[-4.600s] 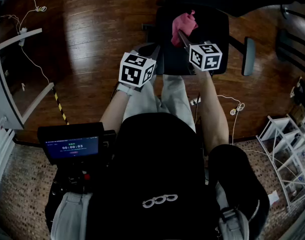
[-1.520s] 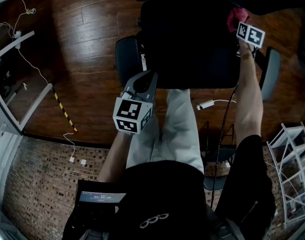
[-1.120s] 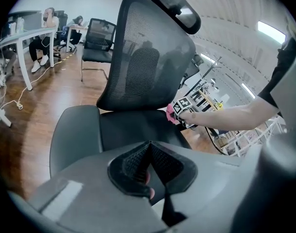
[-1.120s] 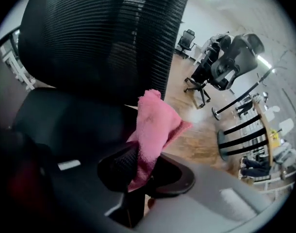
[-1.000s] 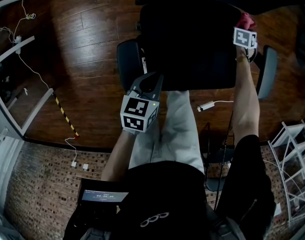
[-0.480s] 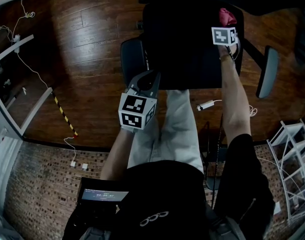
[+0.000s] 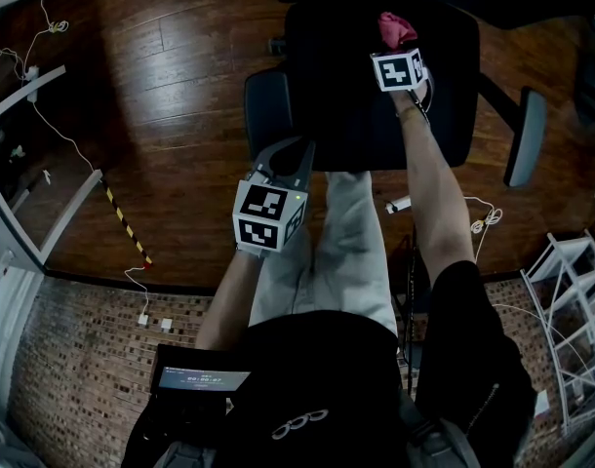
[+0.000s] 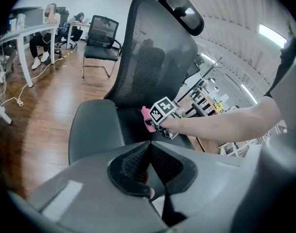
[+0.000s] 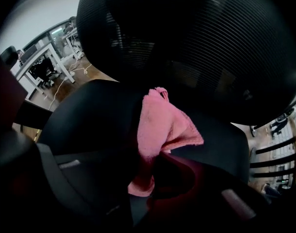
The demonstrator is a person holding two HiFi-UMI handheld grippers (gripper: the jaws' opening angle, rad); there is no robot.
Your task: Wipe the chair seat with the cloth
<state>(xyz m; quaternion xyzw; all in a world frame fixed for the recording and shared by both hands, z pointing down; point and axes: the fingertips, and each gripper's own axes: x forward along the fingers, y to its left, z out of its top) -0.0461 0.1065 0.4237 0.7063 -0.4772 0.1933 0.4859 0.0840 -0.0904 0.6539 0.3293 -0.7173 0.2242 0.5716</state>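
The wiping looks like it is in the middle, not at the end. The pink cloth lies on the far part of the black chair seat, close to the mesh backrest. The seat shows no clean or dirty marks, so nobody can tell how much is done. The near part and the left part of the seat are well apart from the cloth, and they probably need a wipe too.

The right tool is clamped on the cloth. In the right gripper view the cloth hangs out of the jaws and folds down onto the seat. The right arm is stretched far out over the seat, and the tool points at the backrest.

The left tool has its jaws together, and no thing shows between them. The left arm is bent. It holds the tool up by the near left corner of the seat, just beside the left armrest, and helps with nothing.
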